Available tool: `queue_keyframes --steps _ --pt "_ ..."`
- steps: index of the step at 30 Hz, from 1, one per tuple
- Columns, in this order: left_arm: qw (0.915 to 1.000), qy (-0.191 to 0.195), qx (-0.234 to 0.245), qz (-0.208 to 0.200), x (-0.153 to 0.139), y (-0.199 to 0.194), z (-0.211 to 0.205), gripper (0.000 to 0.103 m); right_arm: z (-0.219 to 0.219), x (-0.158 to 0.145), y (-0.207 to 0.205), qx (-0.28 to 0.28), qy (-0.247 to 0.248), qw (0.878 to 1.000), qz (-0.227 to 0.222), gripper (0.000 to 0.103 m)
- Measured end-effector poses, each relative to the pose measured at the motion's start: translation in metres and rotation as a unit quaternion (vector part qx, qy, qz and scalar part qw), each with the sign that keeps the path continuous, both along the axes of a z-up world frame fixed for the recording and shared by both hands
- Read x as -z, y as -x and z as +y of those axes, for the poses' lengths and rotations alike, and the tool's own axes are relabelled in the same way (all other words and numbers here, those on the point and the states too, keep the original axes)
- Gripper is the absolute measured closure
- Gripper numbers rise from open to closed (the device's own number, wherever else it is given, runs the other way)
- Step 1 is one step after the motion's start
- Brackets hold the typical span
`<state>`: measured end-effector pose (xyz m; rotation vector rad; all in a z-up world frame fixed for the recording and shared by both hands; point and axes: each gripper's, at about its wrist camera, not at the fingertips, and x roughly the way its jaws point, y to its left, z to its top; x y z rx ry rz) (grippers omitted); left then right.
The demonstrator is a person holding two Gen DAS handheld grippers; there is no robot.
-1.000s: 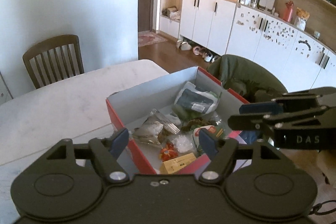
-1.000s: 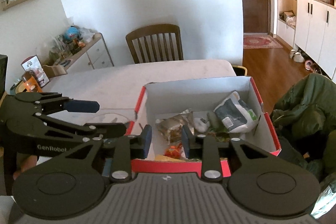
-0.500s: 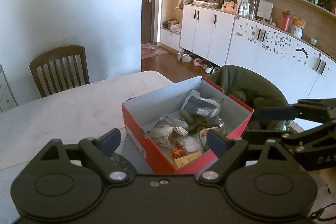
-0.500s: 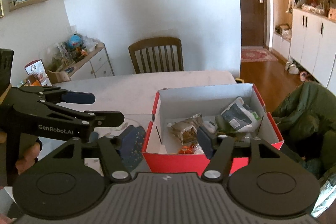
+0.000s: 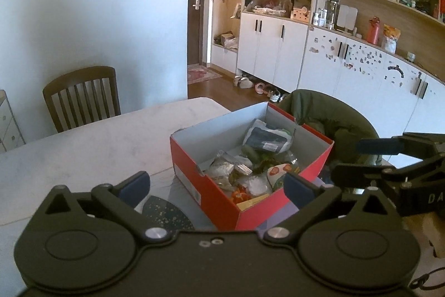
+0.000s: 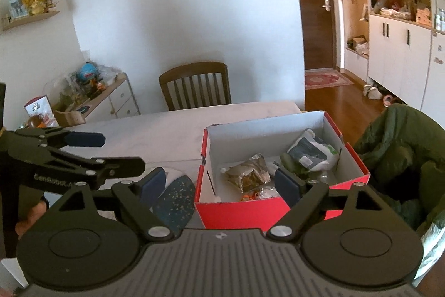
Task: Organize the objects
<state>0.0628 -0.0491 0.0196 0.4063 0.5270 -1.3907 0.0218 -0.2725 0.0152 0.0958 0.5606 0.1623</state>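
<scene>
Left gripper point(image 5: 216, 183) spread wide, empty, near red box point(image 5: 219, 195). Right gripper point(image 6: 221, 184) likewise spread wide, holding nothing, touching nothing

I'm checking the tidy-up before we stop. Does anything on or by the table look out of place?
Mostly the red box: packets are heaped loosely inside, not sorted, and it sits skewed near the table edge. A dark speckled oval piece lies outside it on the table. A green coat is bunched on the seat beside. No spill or damage shows.
</scene>
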Motion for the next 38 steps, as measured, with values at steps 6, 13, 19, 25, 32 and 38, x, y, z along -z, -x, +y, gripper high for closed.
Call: queue_keyframes --steps 6,13,19,25,32,38 --pt "0.9999 0.006 0.011 0.011 0.001 -0.002 0.007 0.001 0.002 -0.002 0.011 0.018 -0.010 1.000 -0.016 0.009" --pt "0.9995 0.011 0.023 0.022 0.005 -0.004 0.013 0.001 0.007 -0.004 0.020 0.041 -0.011 0.999 -0.029 0.001" --pt "0.9994 0.012 0.023 0.023 0.009 -0.004 0.016 0.001 0.011 0.001 0.019 0.052 -0.007 0.998 -0.017 0.001" --pt "0.9994 0.014 0.022 0.022 0.013 -0.005 0.017 0.001 0.013 0.003 0.020 0.057 -0.008 0.998 -0.017 0.001" --pt "0.9992 0.013 0.030 0.020 0.016 -0.005 0.018 0.001 0.014 0.003 0.019 0.057 -0.008 0.998 -0.013 0.001" --pt "0.9994 0.013 0.028 0.016 0.016 -0.005 0.018 0.001 0.014 0.004 0.017 0.059 -0.009 0.998 -0.012 0.001"
